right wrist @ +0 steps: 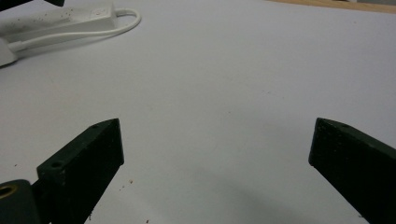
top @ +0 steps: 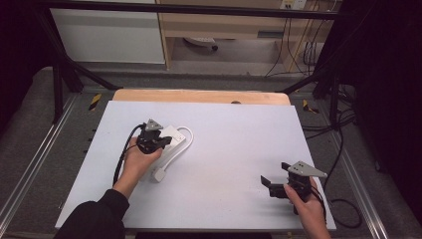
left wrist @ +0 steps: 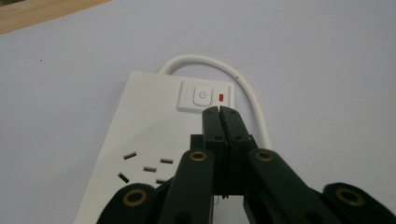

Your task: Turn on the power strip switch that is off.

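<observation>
A white power strip (top: 173, 135) lies on the left half of the white table top (top: 234, 149). In the left gripper view the strip (left wrist: 140, 135) shows its round switch button (left wrist: 201, 96) and a lit red lamp (left wrist: 221, 97). My left gripper (left wrist: 218, 111) is shut with nothing between its jaws; its tips sit just in front of the button, and I cannot tell whether they touch the strip. In the high view it (top: 161, 142) hovers over the strip. My right gripper (top: 276, 174) rests near the front right, open and empty, jaws wide (right wrist: 217, 144).
The strip's white cable (top: 185, 142) loops round to a white plug (top: 159, 174) beside the left hand. A wooden edge (top: 199, 95) borders the table's far side. Black frame posts and cables stand beyond it and at both sides.
</observation>
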